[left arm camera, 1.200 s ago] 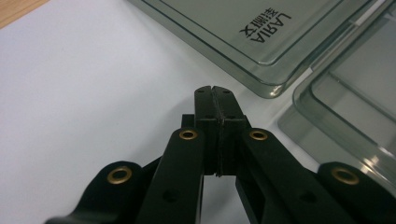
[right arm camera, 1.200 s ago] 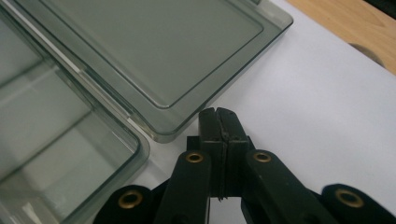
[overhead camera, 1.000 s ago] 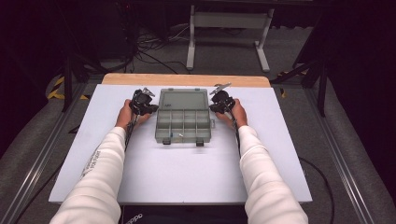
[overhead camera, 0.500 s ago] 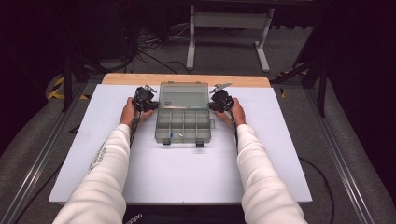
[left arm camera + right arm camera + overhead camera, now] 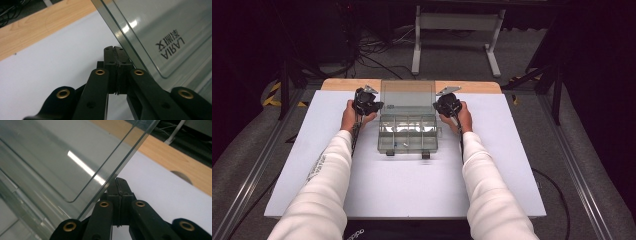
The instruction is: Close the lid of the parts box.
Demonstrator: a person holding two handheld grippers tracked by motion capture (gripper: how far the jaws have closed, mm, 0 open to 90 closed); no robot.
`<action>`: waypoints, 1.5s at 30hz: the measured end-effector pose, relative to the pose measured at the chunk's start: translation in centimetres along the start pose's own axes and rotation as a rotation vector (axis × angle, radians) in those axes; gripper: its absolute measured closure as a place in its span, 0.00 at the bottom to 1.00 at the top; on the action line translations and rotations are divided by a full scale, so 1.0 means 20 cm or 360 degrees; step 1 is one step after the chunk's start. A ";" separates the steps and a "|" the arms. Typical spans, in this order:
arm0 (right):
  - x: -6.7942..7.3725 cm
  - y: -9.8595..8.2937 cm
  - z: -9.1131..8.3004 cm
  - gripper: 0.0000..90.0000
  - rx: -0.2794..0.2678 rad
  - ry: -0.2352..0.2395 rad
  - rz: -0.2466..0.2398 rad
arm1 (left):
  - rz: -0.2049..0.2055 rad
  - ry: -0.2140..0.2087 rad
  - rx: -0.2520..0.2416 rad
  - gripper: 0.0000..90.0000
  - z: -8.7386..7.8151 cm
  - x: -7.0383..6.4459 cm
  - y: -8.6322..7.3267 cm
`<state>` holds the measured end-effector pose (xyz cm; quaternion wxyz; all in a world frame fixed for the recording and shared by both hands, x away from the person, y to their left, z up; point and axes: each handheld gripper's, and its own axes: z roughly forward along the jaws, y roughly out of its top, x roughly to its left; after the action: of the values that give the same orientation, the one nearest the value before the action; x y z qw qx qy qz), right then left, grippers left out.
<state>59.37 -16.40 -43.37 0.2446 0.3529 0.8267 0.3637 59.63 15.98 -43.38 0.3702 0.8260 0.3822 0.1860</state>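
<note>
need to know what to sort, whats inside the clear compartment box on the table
The clear box has its lid raised, showing rows of divided compartments. Most look empty; one small dark bit lies near the front left, too small to identify. Glare and the dividers hide finer contents.

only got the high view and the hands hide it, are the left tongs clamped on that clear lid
observer: No. In the left gripper view the left tongs are shut with nothing between them; the lid edge runs beside their tips.
operator: and the right ones
observer: The right tongs are shut too, pads together, the lid edge just beside their tips.
operator: any marking on the lid
observer: Yes, dark printed lettering near one corner, seen through the plastic.
</note>
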 end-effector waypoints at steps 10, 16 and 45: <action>-0.02 0.10 -0.06 1.00 -0.0070 -0.0075 -0.0037 | 0.0035 0.0046 -0.0044 0.98 -0.05 0.01 0.09; -0.02 0.13 -0.09 1.00 -0.0103 -0.0044 -0.0038 | 0.0039 0.0023 -0.0075 0.99 -0.10 0.00 0.11; 0.13 0.11 -0.40 1.00 -0.0279 0.0036 0.0067 | 0.0091 0.0053 -0.0171 1.00 -0.43 -0.21 0.10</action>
<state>53.29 -16.90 -37.09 0.2575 0.3431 0.7867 0.4438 52.83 15.96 -36.31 0.4022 0.8122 0.3541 0.2306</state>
